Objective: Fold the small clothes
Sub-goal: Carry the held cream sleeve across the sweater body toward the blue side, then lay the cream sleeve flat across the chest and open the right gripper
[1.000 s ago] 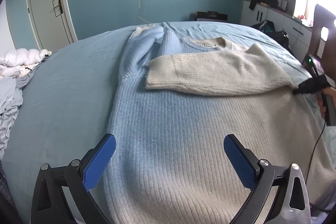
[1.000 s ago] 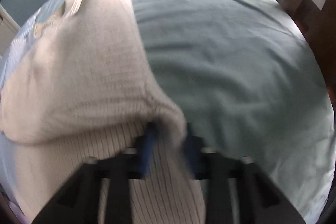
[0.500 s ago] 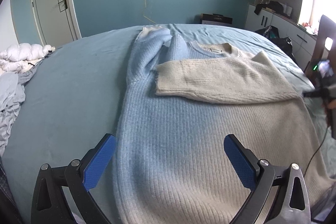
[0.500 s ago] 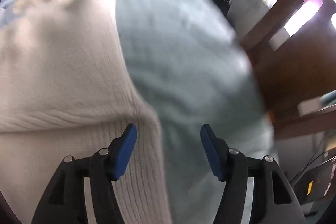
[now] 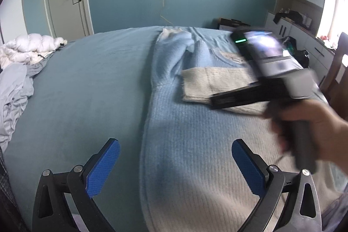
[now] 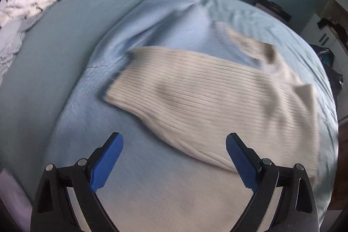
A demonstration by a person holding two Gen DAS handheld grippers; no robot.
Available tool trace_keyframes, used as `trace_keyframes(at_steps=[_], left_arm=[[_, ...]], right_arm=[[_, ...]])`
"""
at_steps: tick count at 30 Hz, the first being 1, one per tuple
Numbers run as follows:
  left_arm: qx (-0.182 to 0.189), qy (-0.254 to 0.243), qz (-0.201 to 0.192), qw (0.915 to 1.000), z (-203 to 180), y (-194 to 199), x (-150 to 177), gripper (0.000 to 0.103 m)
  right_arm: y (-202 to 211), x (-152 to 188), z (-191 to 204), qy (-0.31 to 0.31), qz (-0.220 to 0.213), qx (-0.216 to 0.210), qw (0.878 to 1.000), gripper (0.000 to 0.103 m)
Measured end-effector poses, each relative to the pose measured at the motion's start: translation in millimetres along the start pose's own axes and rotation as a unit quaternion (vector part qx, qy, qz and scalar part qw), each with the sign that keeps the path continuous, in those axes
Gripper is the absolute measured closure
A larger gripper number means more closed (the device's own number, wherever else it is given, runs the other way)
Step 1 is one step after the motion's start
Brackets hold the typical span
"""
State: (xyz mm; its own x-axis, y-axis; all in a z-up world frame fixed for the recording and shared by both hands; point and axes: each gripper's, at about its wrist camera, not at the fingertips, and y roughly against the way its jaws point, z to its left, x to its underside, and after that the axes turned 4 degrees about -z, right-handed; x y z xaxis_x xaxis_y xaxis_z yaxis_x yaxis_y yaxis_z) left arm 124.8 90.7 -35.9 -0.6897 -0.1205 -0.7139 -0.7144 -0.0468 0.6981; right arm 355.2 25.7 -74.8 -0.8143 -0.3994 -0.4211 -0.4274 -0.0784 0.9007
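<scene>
Opening over the sweater (image 6: 195,101) — right tongs (image 6: 174,158) empty, left tongs (image 5: 176,164) wide; no legible writing.

Soft daylight from the right; fisheye-curved edges, motion blur in right view.

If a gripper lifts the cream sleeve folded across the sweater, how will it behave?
The cream sleeve will likely go floppy and drape, since it lies flat and creased on the sweater. Its ribbed knit probably grips the blue pads without slipping. It probably tugs the body along, being attached.
</scene>
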Motion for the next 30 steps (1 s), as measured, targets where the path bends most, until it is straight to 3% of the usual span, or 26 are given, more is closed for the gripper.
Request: trace_keyframes(at_steps=[7,9,10,11,12,19,23,26,28,29,30], left_arm=[[0.002,0.039,0.030,0.9988,27,-12,-3,0.000],[0.012,0.056,0.036,0.9977,33,-13,-3,0.000],[0.015,0.062,0.037,0.9973,34,-14,-4,0.000],[0.017,0.066,0.038,0.9970,35,-14,-4,0.000],[0.017,0.068,0.039,0.9967,37,-15,-5,0.000],[0.016,0.065,0.031,0.9973,34,-8,-5,0.000],[0.016,0.067,0.020,0.9974,34,-3,-6,0.000],[0.012,0.062,0.018,0.9978,34,-3,-7,0.000],[0.010,0.056,0.022,0.9981,31,-6,-5,0.000],[0.009,0.053,0.024,0.9982,30,-6,-5,0.000],[0.009,0.050,0.026,0.9984,29,-8,-4,0.000]], right_arm=[[-35,-5,15,-0.022,0.040,-0.004,0.999,0.013],[-48,-3,11,-0.026,0.062,0.012,0.998,0.041],[-47,-3,8,-0.030,0.052,0.016,0.998,0.049],[-43,-4,4,-0.030,0.041,0.030,0.998,0.083],[-41,-5,-2,-0.034,0.040,0.042,0.998,0.092],[41,-3,-37,-0.093,-0.066,0.034,0.993,0.095],[74,0,-25,-0.086,-0.093,-0.011,0.992,0.095],[57,7,-16,-0.091,-0.038,-0.046,0.994,0.092],[29,13,-18,-0.099,0.011,-0.075,0.992,0.079],[13,21,-21,-0.119,0.036,-0.110,0.986,0.065],[6,25,-30,-0.143,0.044,-0.134,0.980,0.063]])
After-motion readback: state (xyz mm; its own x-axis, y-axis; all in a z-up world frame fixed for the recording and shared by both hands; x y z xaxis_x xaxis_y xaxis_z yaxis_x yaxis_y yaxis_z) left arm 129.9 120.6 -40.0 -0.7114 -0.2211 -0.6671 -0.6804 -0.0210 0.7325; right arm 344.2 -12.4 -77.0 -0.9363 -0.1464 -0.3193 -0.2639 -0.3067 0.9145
